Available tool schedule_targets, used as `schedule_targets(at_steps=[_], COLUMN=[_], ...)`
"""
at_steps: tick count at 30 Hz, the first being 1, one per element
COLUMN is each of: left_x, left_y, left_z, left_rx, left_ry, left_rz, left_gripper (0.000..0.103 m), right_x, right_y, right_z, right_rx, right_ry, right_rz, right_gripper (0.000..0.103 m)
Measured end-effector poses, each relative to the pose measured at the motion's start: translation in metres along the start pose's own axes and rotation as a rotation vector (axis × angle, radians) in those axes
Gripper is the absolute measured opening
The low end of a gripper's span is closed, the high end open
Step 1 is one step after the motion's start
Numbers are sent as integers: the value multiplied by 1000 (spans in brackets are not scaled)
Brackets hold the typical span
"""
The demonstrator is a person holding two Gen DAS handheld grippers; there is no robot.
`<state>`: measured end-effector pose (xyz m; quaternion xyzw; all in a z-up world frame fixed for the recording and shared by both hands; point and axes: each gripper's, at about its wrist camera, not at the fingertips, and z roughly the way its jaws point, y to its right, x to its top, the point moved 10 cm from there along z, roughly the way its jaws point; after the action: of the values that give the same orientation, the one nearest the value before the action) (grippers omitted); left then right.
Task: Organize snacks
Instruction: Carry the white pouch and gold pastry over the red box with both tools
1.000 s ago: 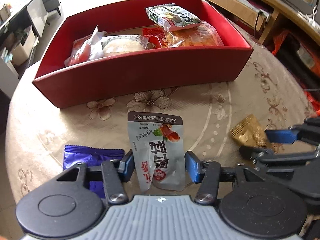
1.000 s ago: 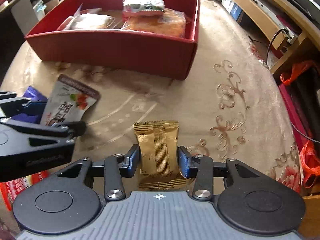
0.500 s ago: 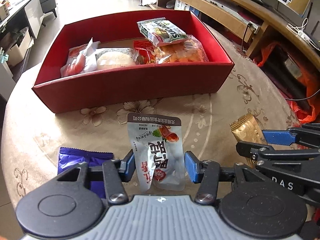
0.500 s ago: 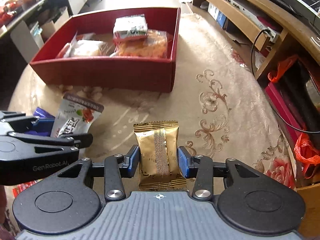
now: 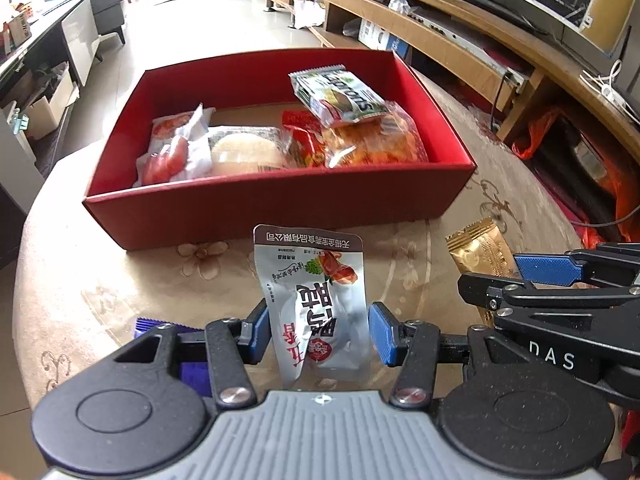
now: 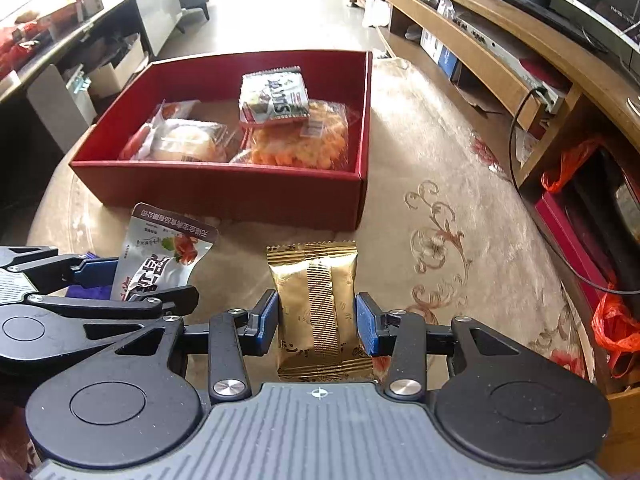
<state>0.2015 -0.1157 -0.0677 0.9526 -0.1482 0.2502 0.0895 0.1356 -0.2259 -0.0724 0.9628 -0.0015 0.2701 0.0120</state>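
Note:
My left gripper [image 5: 318, 330] is shut on a silver snack pouch [image 5: 316, 300] with a red picture, lifted off the table. In the right wrist view the same silver pouch [image 6: 164, 256] shows at the left. My right gripper [image 6: 316, 322] is shut on a gold snack packet [image 6: 318, 304], also raised; the gold packet [image 5: 480, 252] appears at the right in the left wrist view. Ahead of both stands an open red box [image 5: 280, 200] [image 6: 224, 188] holding several wrapped snacks. A purple packet [image 5: 160, 326] lies on the table under the left gripper, mostly hidden.
The round table wears a beige flowered cloth [image 6: 440, 220]. Beyond its right edge runs a long wooden TV bench [image 6: 500, 60] with red bags [image 6: 616, 320] on the floor. A low cabinet [image 5: 48, 60] stands at the far left.
Both grippers have risen with their packets, so the table and red box look smaller and farther below. The purple packet stayed on the cloth.

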Motion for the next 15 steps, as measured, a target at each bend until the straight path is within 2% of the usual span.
schedule_targets(at_steps=[15], left_x=[17], left_y=[-18], left_z=[-11], left_rx=[40], left_ry=[52], left_rz=[-34], left_gripper=[47], right_x=[23], right_y=[-13], right_z=[0], right_rx=[18], right_ry=[33], right_rz=[-12], right_gripper=[50])
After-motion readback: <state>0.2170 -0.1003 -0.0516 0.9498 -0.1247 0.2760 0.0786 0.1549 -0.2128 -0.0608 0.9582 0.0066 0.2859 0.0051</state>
